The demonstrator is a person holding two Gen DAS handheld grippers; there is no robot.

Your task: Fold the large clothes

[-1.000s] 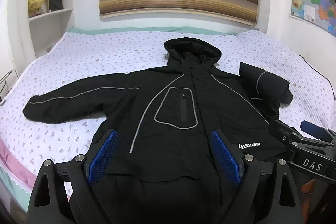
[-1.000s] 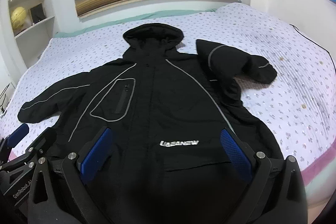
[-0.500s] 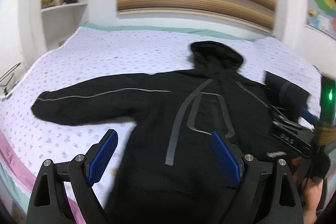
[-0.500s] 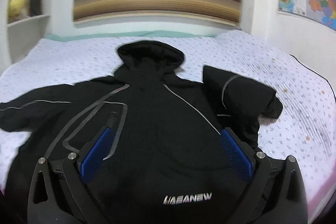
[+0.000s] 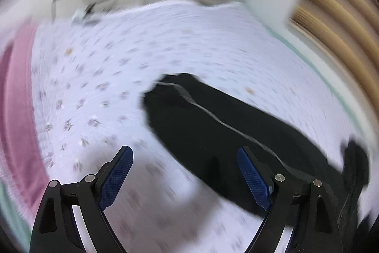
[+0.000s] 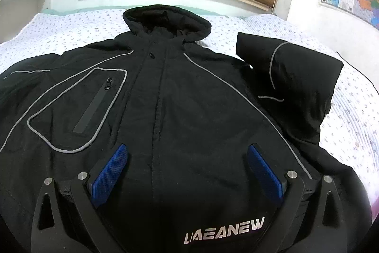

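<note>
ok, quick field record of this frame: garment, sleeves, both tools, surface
garment: black hooded jacket, front up, flat on the bed
left sleeve: stretched out over the bedspread
right sleeve: folded back beside the body
left tool: open, empty, above the left sleeve cuff; view blurred
right tool: open, empty, over the jacket front
surface: floral bedspread

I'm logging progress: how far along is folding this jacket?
Barely started. Done: one sleeve already lies bent back on itself beside the black jacket. In hand: nothing; the left gripper and right gripper are open, empty. Left: the outstretched sleeve, hood, body.
</note>
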